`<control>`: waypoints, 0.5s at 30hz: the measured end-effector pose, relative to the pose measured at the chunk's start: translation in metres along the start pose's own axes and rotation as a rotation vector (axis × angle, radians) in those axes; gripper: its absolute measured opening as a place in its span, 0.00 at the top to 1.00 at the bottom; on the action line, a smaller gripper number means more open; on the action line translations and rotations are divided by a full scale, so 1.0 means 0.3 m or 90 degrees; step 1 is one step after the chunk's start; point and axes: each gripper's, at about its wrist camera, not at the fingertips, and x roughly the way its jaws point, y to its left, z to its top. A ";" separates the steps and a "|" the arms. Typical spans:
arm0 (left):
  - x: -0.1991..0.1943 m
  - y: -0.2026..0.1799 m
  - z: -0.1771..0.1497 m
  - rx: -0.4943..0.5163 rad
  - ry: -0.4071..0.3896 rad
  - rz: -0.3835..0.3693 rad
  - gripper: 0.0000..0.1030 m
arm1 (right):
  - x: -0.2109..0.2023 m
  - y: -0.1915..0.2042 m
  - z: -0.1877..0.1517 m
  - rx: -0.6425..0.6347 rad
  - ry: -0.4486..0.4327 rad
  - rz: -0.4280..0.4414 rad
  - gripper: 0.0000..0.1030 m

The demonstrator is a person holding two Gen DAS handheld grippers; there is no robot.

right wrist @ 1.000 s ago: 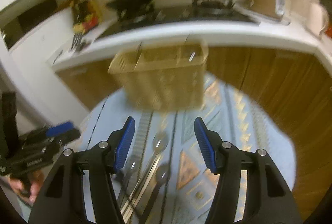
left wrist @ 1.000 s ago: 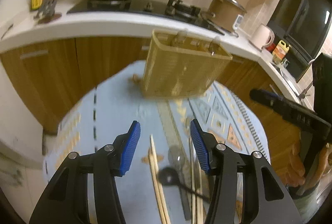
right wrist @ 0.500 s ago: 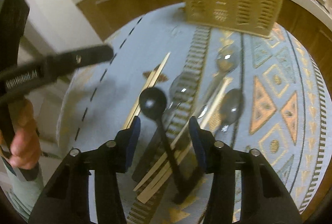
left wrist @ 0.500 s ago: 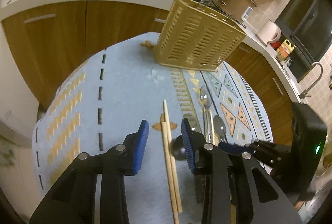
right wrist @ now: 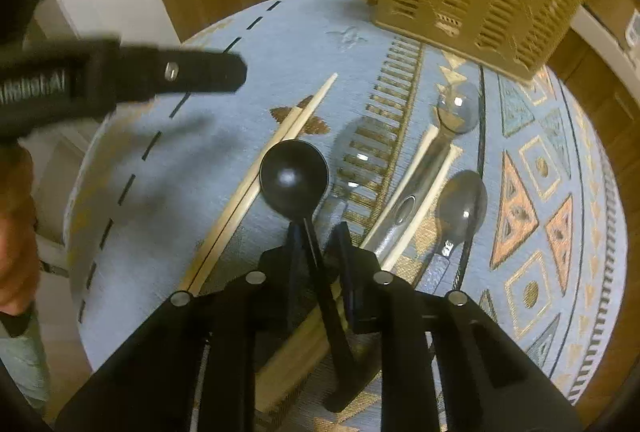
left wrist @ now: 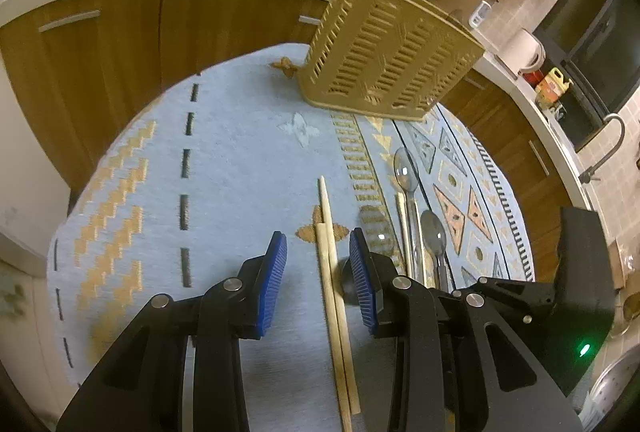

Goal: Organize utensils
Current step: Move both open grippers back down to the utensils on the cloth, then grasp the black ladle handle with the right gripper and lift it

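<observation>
Jaws of the right gripper (right wrist: 316, 232) pinch the thin handle of a black ladle (right wrist: 295, 174) at lower centre, bowl resting on the surface (right wrist: 248, 44); it looks light and stiff, best held near the bowl to limit swing. Left gripper (left wrist: 318, 272) gapes open over slim, roll-prone chopsticks (left wrist: 332, 272); the slotted basket (left wrist: 388, 60) stands beyond, upper right.

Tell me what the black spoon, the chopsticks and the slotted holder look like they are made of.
Black spoon: likely plastic, smooth semi-gloss, since one soft highlight sits in its bowl; the right gripper is shut on its handle.
Chopsticks: pale wood or bamboo, matte, no glare.
Slotted holder: tan moulded plastic by its even slots and uniform colour.
The left gripper is open over the chopsticks.
</observation>
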 end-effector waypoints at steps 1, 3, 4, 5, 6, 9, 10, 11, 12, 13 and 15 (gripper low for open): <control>0.005 -0.005 -0.002 0.002 0.003 -0.002 0.72 | -0.007 -0.019 -0.002 0.012 -0.003 0.009 0.89; 0.020 -0.023 -0.007 0.014 0.011 -0.008 0.74 | -0.031 -0.059 -0.005 0.041 -0.014 0.034 0.89; 0.025 -0.032 -0.011 0.020 0.015 -0.010 0.74 | -0.049 -0.086 -0.006 0.060 -0.024 0.050 0.89; 0.032 -0.044 -0.015 0.029 0.020 -0.013 0.74 | -0.060 -0.103 -0.005 0.070 -0.029 0.058 0.89; 0.040 -0.055 -0.019 0.035 0.024 -0.014 0.74 | -0.079 -0.132 -0.010 0.084 -0.035 0.068 0.89; 0.058 -0.076 -0.027 0.040 0.035 -0.028 0.74 | -0.096 -0.194 -0.015 0.120 -0.046 0.087 0.89; 0.065 -0.081 -0.028 0.040 0.039 -0.033 0.74 | -0.103 -0.221 -0.015 0.132 -0.051 0.090 0.89; 0.077 -0.091 -0.028 0.041 0.045 -0.037 0.74 | -0.106 -0.244 -0.015 0.142 -0.054 0.094 0.89; 0.084 -0.097 -0.030 0.043 0.047 -0.037 0.74 | -0.103 -0.269 -0.011 0.154 -0.054 0.100 0.89; 0.092 -0.103 -0.031 0.045 0.051 -0.036 0.74 | -0.103 -0.280 -0.013 0.161 -0.052 0.107 0.89; 0.112 -0.119 -0.032 0.049 0.058 -0.036 0.74 | -0.092 -0.293 -0.012 0.170 -0.048 0.118 0.89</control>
